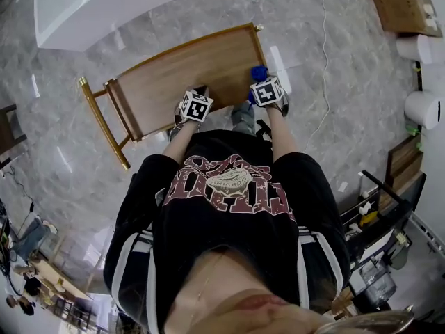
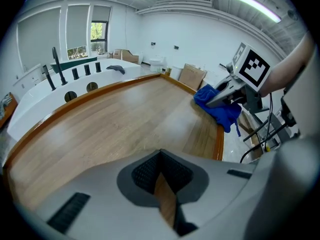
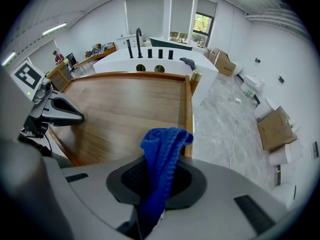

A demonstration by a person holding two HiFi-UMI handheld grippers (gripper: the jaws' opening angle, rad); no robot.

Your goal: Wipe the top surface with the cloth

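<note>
Looks like the very start of wiping. Calls next for pressing the blue knitted cloth (image 3: 162, 149) flat onto the brown wooden table top (image 3: 125, 109) and sweeping across. Pinched firmly in the right gripper (image 3: 156, 184), at the top's near right rim. On the left gripper (image 2: 162, 184): closed, holding nothing.

Left tongs (image 2: 161, 160) closed empty, right tongs (image 3: 158, 176) clamping cloth (image 3: 163, 146)

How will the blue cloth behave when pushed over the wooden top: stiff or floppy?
Probably floppy: the blue cloth hangs from the right gripper in soft folds. It looks light, and its knitted surface will likely drag on the wooden top rather than slide, so it may bunch.
</note>
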